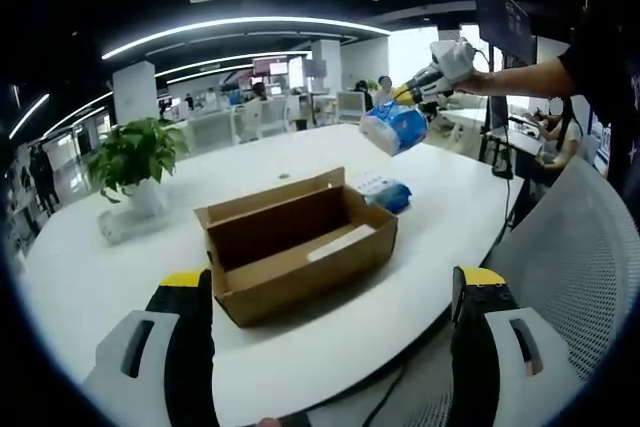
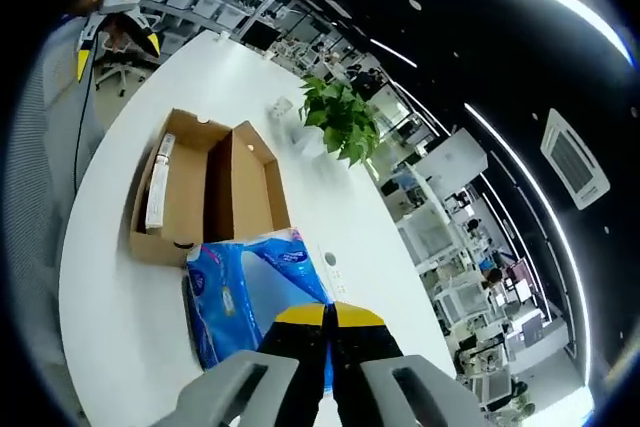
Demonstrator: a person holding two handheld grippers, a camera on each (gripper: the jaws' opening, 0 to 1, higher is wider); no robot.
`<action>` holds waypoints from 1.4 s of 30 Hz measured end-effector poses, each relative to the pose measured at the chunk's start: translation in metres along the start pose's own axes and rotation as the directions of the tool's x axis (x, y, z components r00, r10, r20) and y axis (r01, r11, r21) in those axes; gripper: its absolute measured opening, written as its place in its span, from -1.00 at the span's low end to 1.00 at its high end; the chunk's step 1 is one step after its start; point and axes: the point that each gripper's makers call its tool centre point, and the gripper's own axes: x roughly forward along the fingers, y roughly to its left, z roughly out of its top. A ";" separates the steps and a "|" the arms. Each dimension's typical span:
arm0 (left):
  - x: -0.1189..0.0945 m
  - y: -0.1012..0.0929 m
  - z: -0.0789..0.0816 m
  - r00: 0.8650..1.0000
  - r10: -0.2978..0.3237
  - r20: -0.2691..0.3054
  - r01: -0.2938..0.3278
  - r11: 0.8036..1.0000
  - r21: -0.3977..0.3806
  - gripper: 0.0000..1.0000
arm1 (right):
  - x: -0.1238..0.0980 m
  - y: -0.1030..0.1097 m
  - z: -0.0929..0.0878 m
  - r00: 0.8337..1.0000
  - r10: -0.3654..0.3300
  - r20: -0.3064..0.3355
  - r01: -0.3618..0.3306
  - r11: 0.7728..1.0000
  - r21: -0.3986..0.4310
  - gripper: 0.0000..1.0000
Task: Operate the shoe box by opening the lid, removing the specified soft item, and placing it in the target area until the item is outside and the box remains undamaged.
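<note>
We're seeing a potted plant (image 1: 138, 159) sitting left of the open box (image 1: 296, 244) on the white table (image 1: 90, 287), nothing crowding the box. A second blue pack (image 1: 390, 194) is lying just behind the box's right end. Table edge is curving close by a mesh chair (image 1: 570, 257) at right. Left gripper (image 1: 333, 332) is hanging spread, near side of the box. Right gripper (image 2: 328, 332) is pinching the tissue pack (image 2: 245, 292), held up clear of the table, outside the box.
</note>
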 end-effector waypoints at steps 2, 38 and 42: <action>0.000 0.001 0.000 1.000 0.004 -0.003 -0.004 1.000 0.002 0.98 | -0.004 -0.002 -0.005 1.000 -0.006 -0.006 0.006 1.000 0.005 -1.00; -0.003 0.010 0.014 0.996 0.072 0.052 -0.072 0.997 -0.004 0.98 | -0.031 -0.021 -0.109 0.991 -0.070 -0.114 0.081 0.992 0.094 -1.00; -0.003 0.010 0.016 0.995 0.079 0.059 -0.078 0.997 -0.007 0.98 | -0.032 -0.020 -0.122 0.989 -0.070 -0.129 0.084 0.991 0.106 -1.00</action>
